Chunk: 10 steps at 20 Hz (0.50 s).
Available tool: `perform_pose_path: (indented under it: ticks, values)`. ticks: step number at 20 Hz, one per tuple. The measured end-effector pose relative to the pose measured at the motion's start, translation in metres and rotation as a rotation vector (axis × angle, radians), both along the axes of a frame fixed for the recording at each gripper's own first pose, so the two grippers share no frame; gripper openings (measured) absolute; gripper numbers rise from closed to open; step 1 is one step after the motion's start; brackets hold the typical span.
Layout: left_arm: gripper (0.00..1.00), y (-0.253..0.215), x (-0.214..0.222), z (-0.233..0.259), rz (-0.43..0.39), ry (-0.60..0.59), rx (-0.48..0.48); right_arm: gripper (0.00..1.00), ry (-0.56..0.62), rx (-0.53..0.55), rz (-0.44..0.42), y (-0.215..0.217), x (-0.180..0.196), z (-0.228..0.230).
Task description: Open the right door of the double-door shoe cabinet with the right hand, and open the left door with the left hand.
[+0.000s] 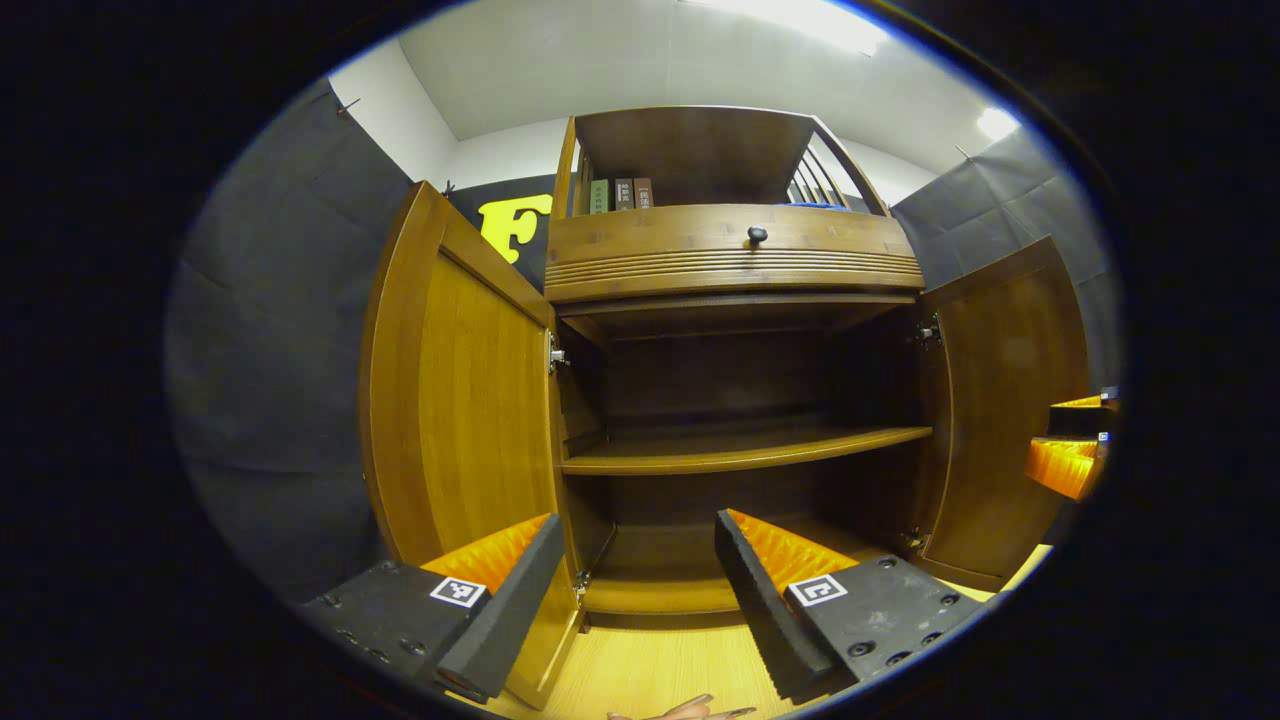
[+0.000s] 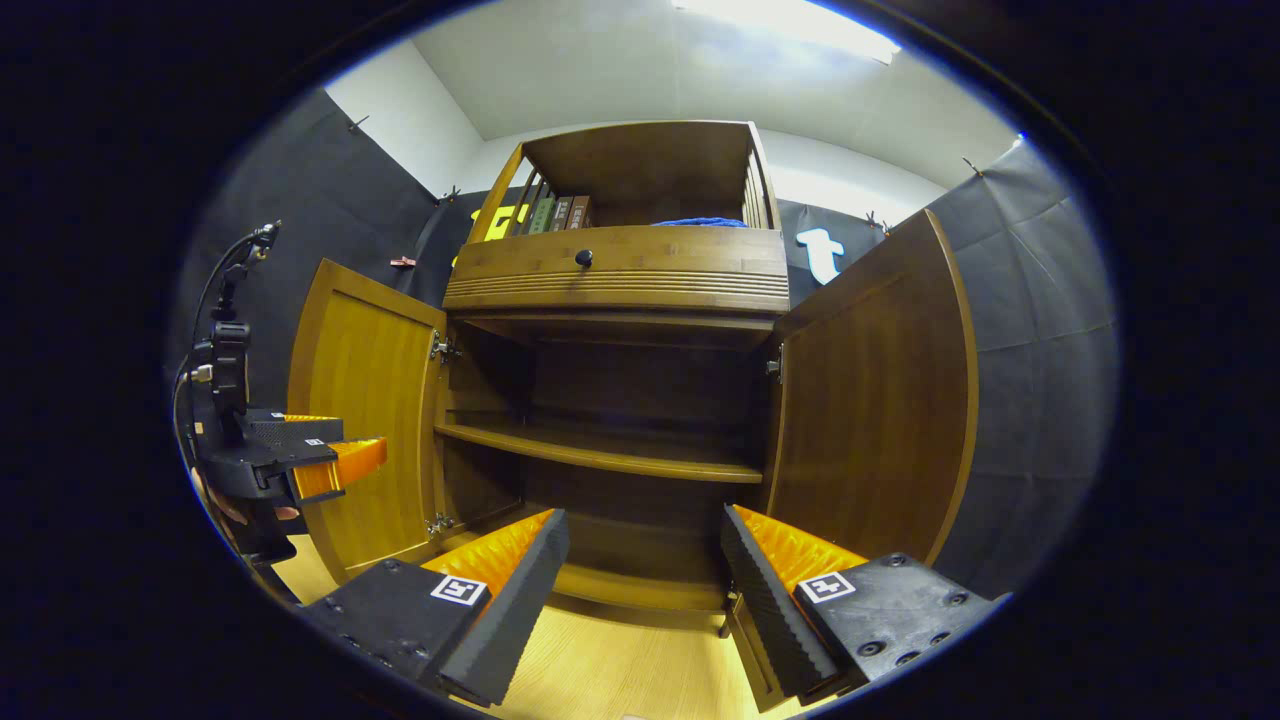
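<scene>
The wooden shoe cabinet stands with both doors swung wide. In the left gripper view its left door (image 1: 455, 400) is at the left and its right door (image 1: 1005, 400) at the right, with a bare inner shelf (image 1: 740, 452) between. My left gripper (image 1: 640, 590) is open in front of the cabinet, its left finger close to the left door's lower edge, holding nothing. In the right gripper view the left door (image 2: 365, 420) and right door (image 2: 870, 400) flank the shelf (image 2: 600, 455). My right gripper (image 2: 645, 585) is open and holds nothing. The left gripper (image 2: 320, 455) shows far left.
A drawer with a dark knob (image 1: 757, 235) sits above the doors, and books (image 1: 620, 193) stand on the top shelf. Black cloth walls close in on both sides. Light wooden floor (image 2: 620, 670) lies before the cabinet. Fingertips of a hand (image 1: 690, 710) show at the bottom.
</scene>
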<state>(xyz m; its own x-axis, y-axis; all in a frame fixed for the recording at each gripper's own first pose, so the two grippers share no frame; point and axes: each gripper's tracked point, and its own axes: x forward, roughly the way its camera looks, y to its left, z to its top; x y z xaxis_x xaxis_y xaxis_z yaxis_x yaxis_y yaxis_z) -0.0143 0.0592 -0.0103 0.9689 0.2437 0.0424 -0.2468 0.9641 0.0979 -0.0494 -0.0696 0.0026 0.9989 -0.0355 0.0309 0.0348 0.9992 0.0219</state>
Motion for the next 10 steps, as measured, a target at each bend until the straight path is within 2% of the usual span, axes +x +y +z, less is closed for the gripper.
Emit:
perform_pose_path:
  ticks: [4, 10]
  values:
    - [0.92, -0.0045, 0.0001, -0.0009, -0.025, -0.002, -0.017, 0.97, 0.012, -0.013, 0.006, 0.0020, -0.0007, -0.0032]
    - [0.92, -0.0010, -0.0013, 0.0024, -0.013, -0.013, -0.006, 0.97, 0.018, -0.004, 0.007, 0.0016, -0.0017, -0.0038]
